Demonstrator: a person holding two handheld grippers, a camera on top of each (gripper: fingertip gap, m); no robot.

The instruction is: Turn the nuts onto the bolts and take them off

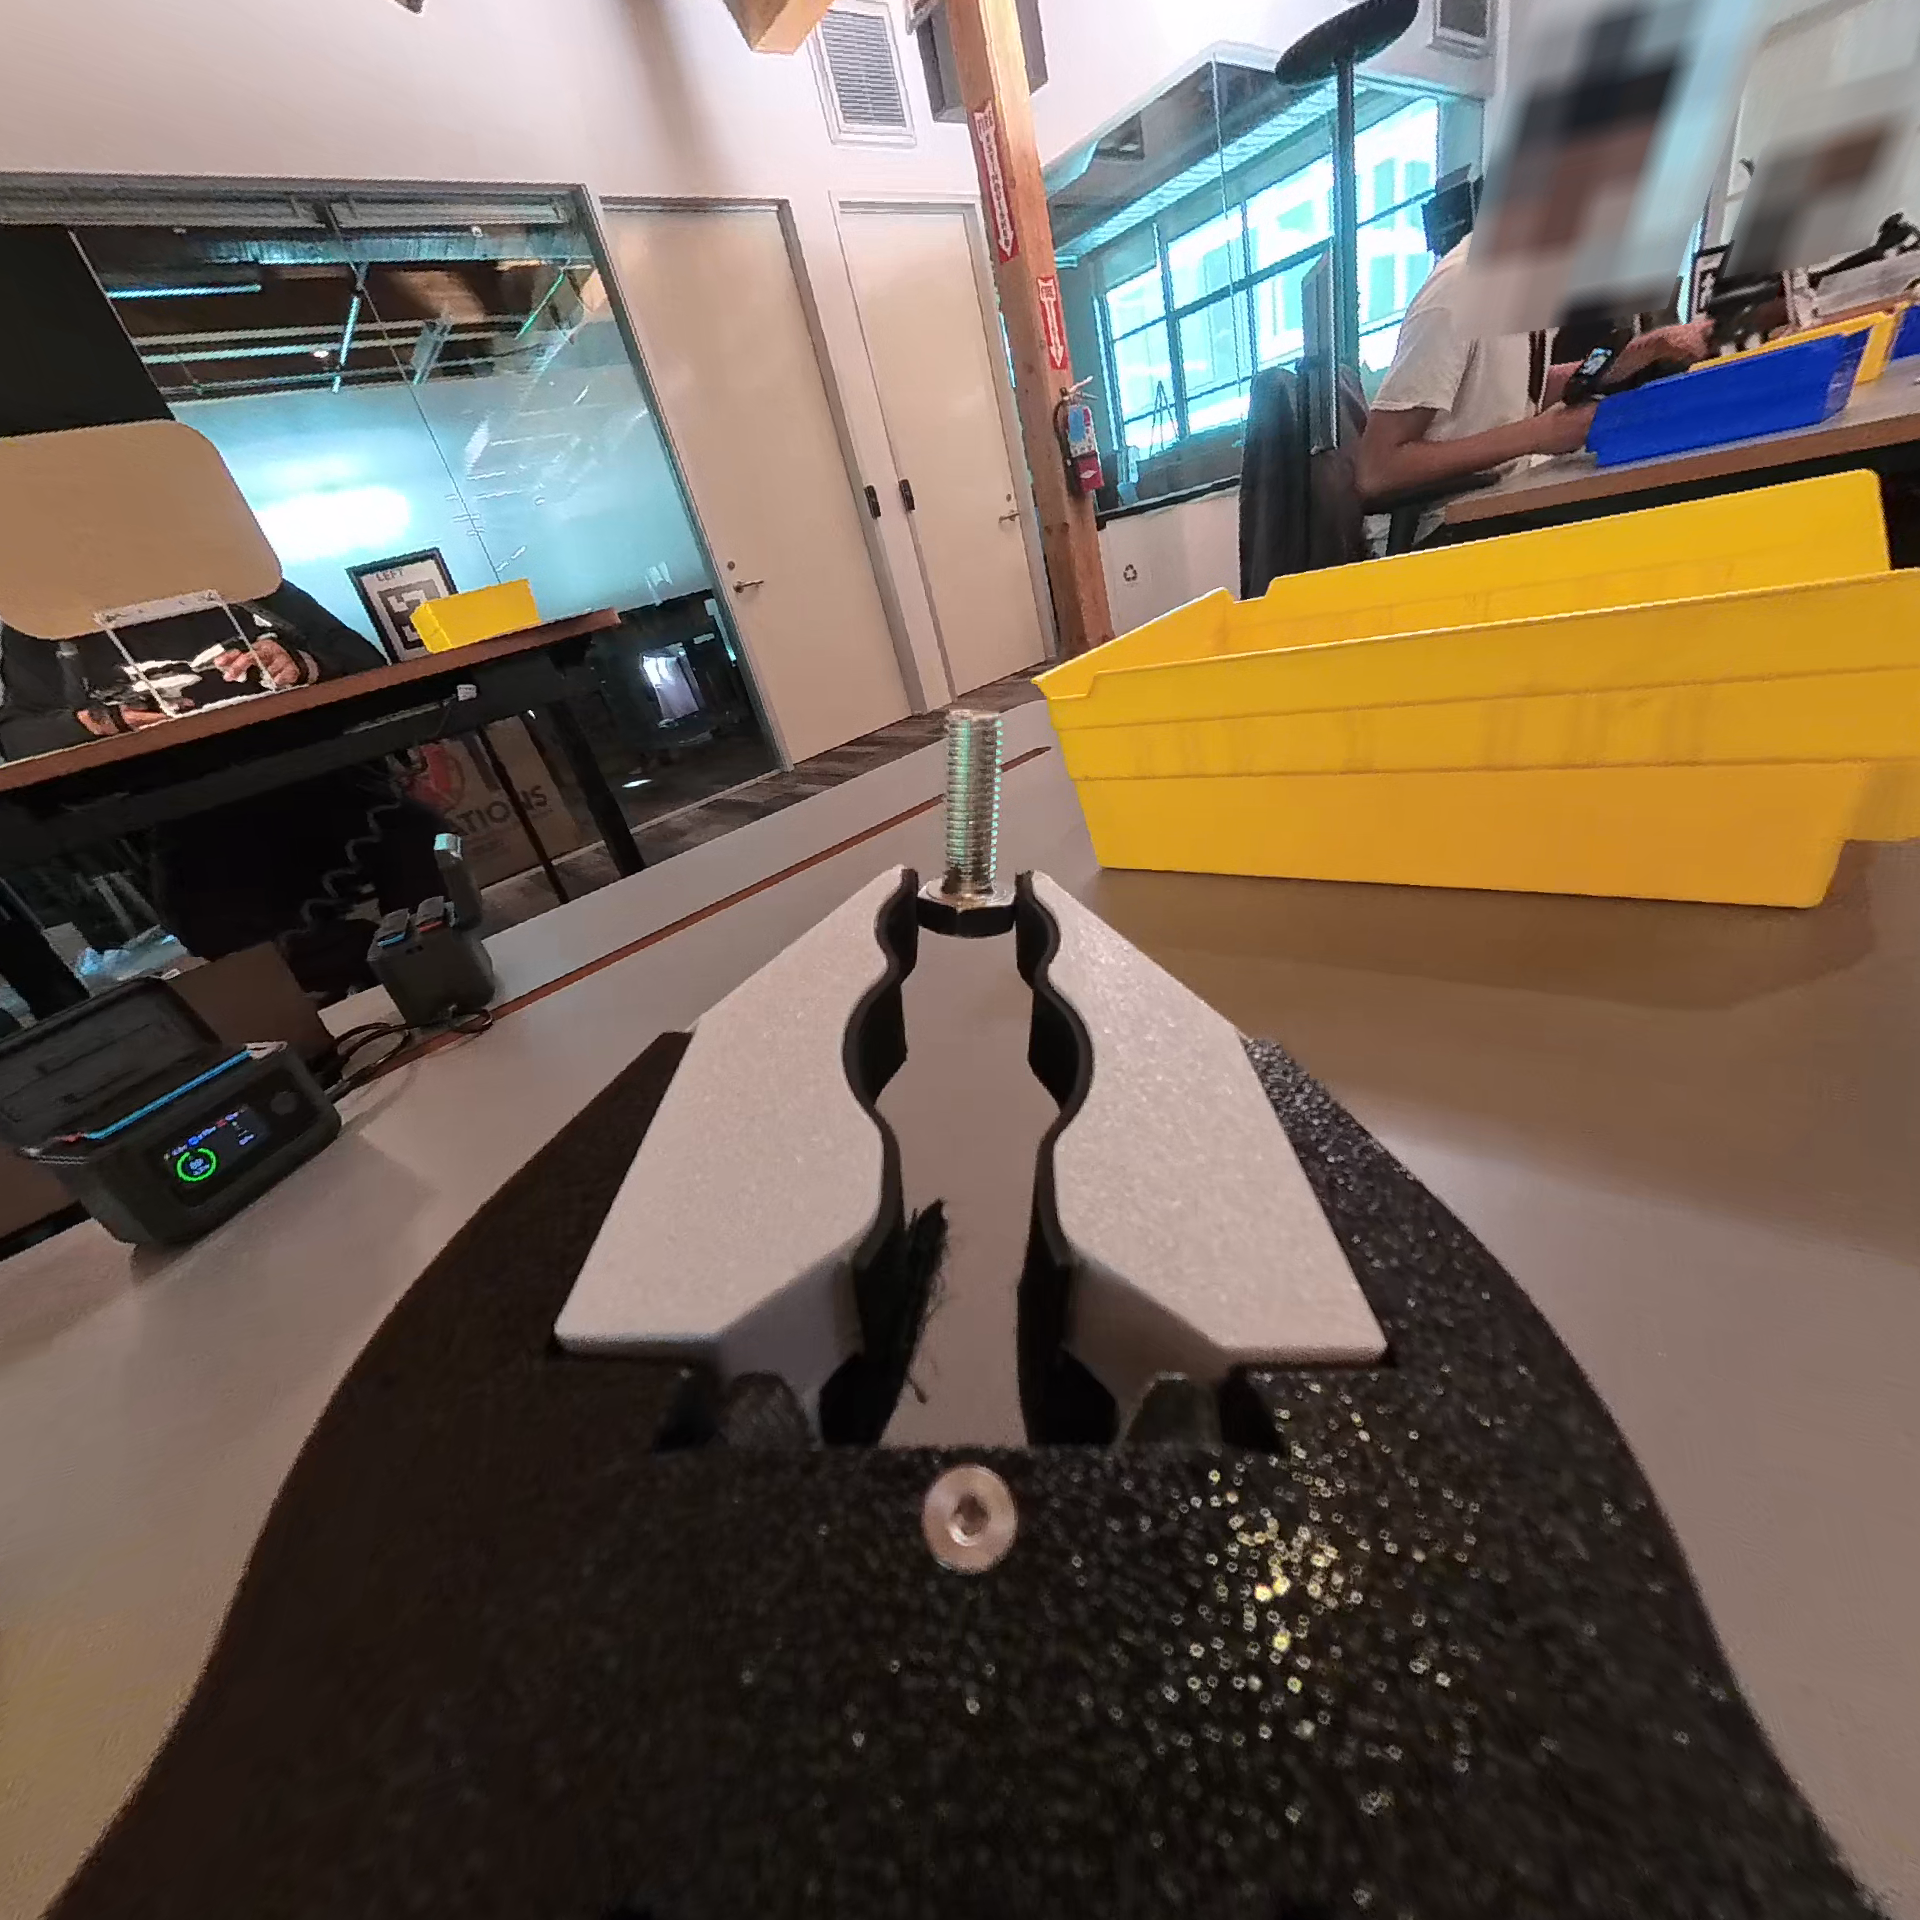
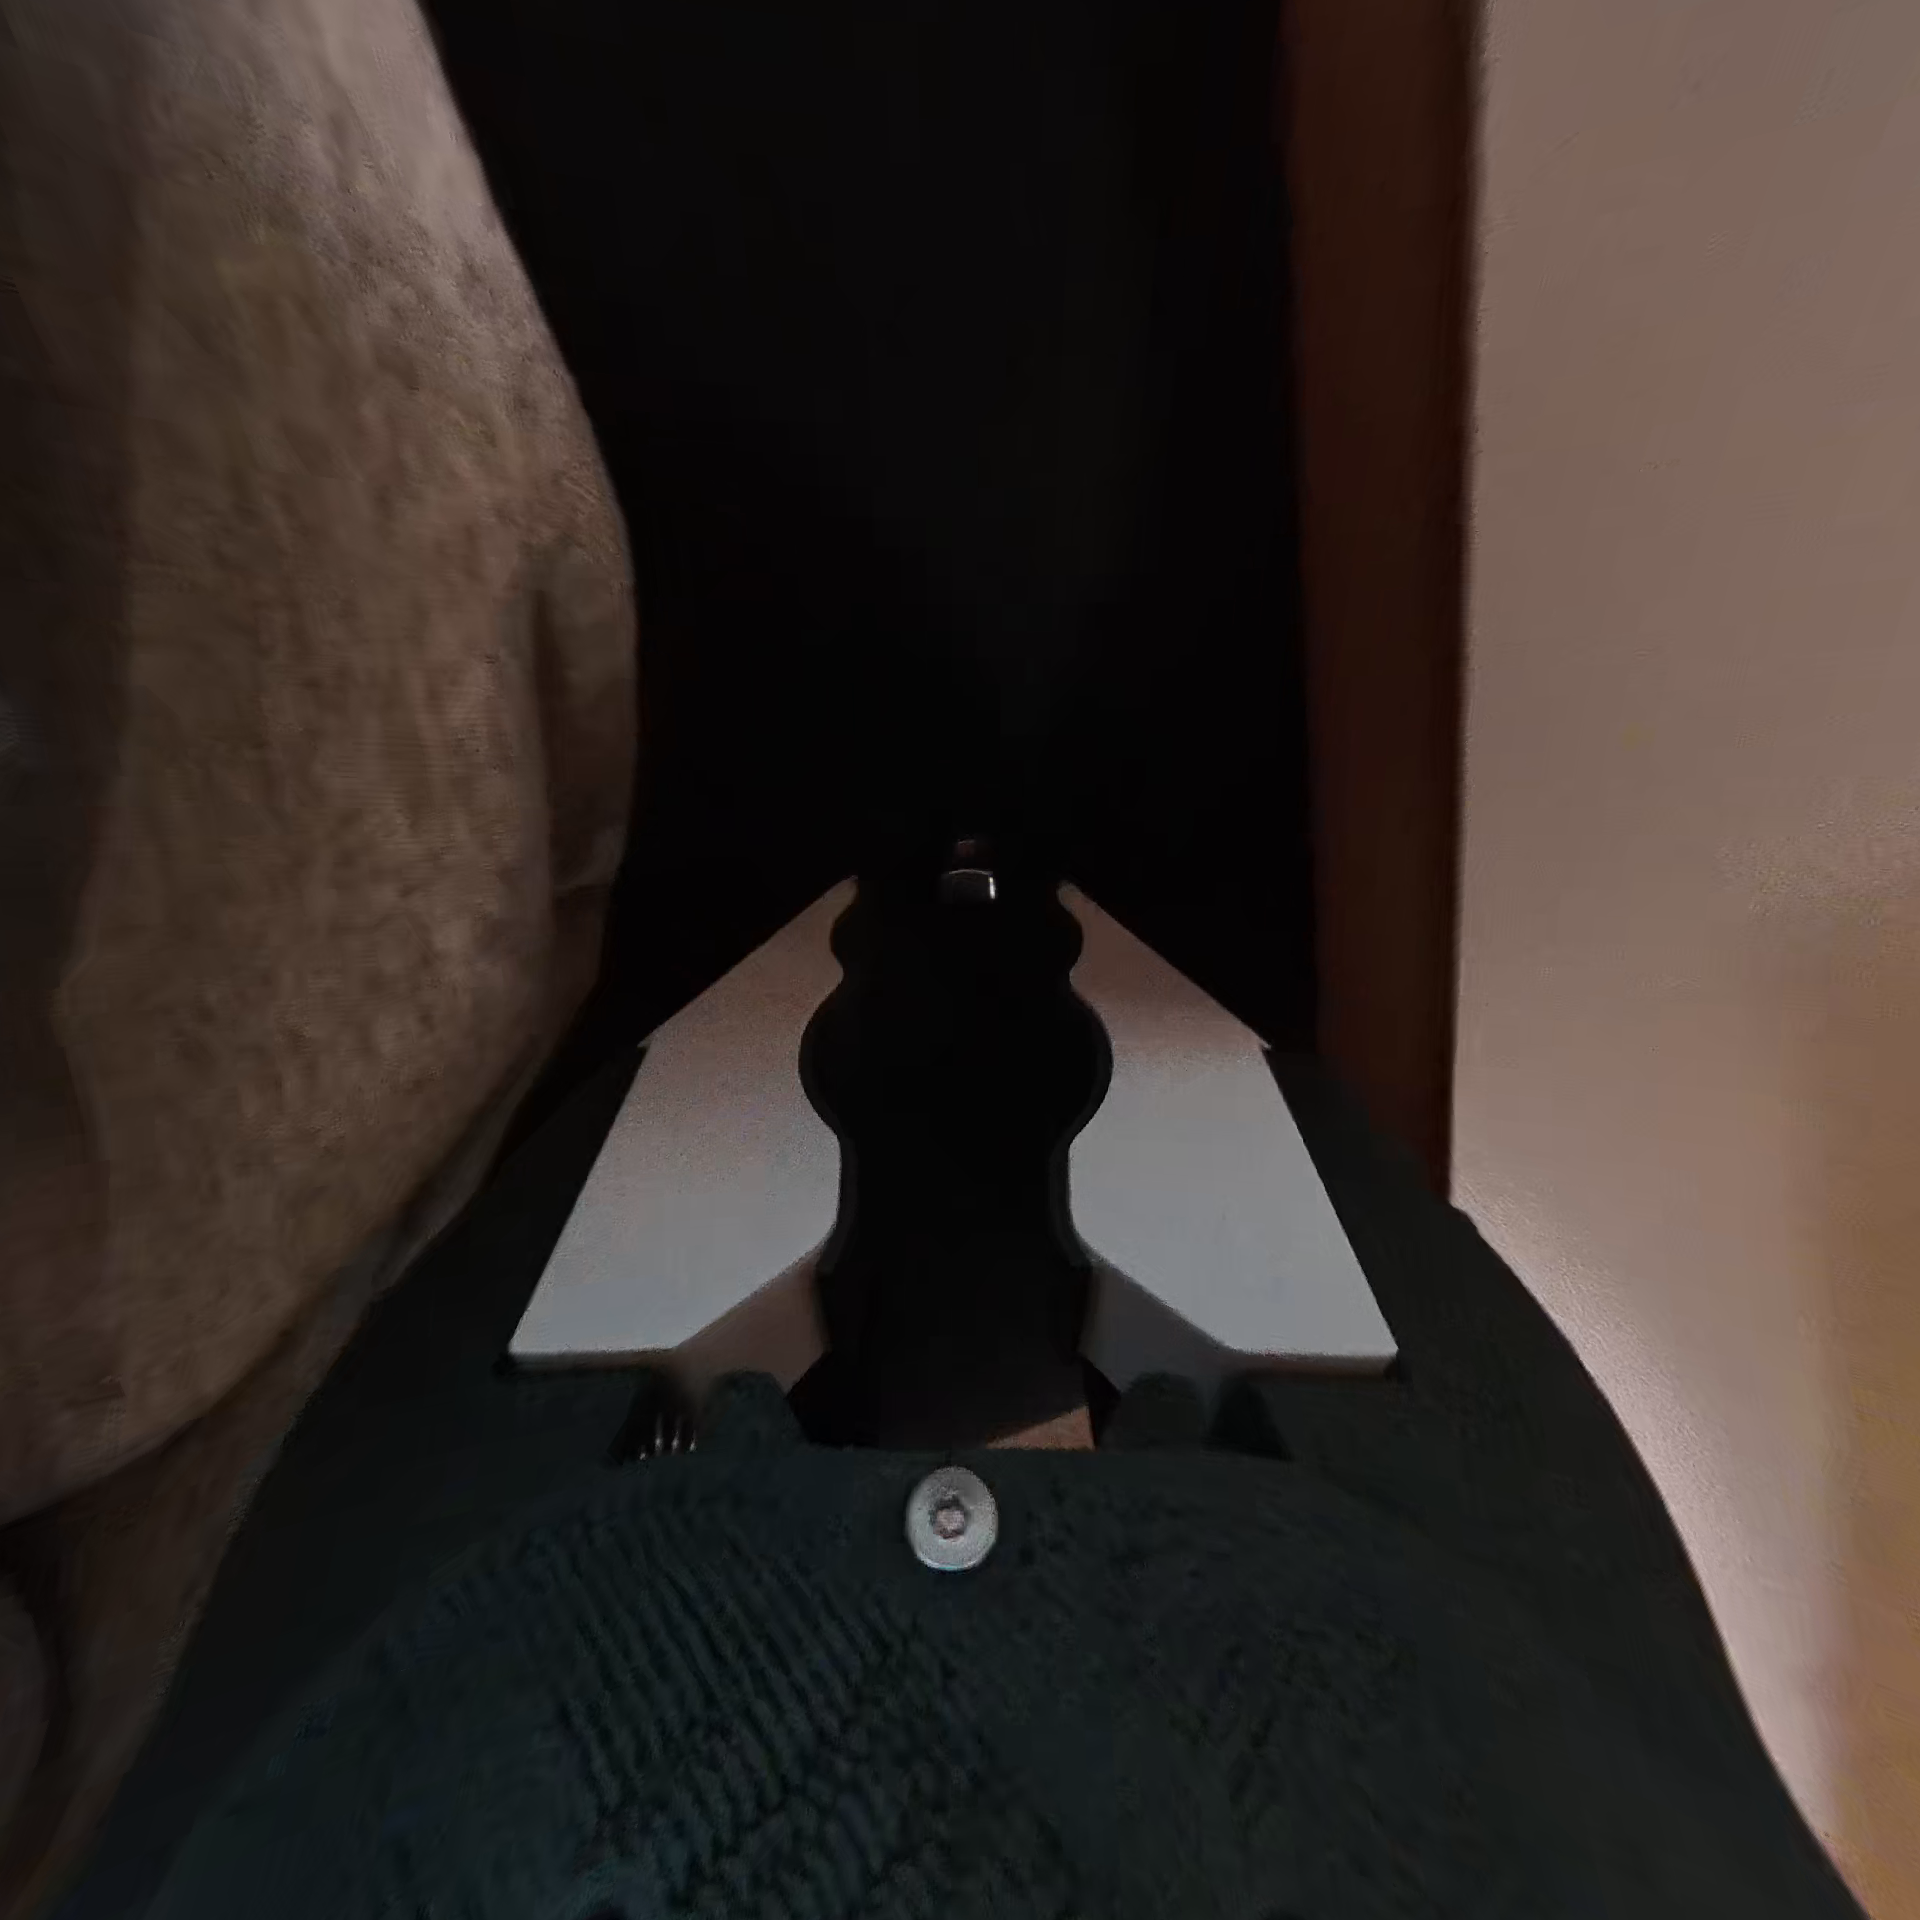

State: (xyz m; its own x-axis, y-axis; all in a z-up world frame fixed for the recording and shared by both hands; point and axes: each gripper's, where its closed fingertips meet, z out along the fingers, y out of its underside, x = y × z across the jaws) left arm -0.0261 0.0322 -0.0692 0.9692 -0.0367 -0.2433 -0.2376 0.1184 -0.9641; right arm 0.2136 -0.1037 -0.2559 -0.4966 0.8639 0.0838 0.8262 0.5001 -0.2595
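In the left wrist view my left gripper [image 1: 971,906] is shut on the hex head of a silver bolt [image 1: 974,800]. The bolt stands upright, with its threaded shaft pointing up above the fingertips, just over the grey table [image 1: 1455,1091]. The right wrist view is dark. My right gripper [image 2: 961,883] points past the table's edge into shadow. A small shiny nut [image 2: 968,883] sits between its fingertips and the jaws are drawn in around it. The dark hides the pads.
A long yellow bin [image 1: 1455,790] lies on the table to the right of the bolt. A black charging case [image 1: 156,1132] and a small black device [image 1: 431,961] sit at the left. People work at other tables behind. In the right wrist view, beige cloth [image 2: 260,623] is at left and the brown table edge [image 2: 1371,623] at right. There is about 35 cm between the tips of the two grippers. Between my left fingertips and the black charging case [image 1: 156,1132] there is roughly 35 cm.
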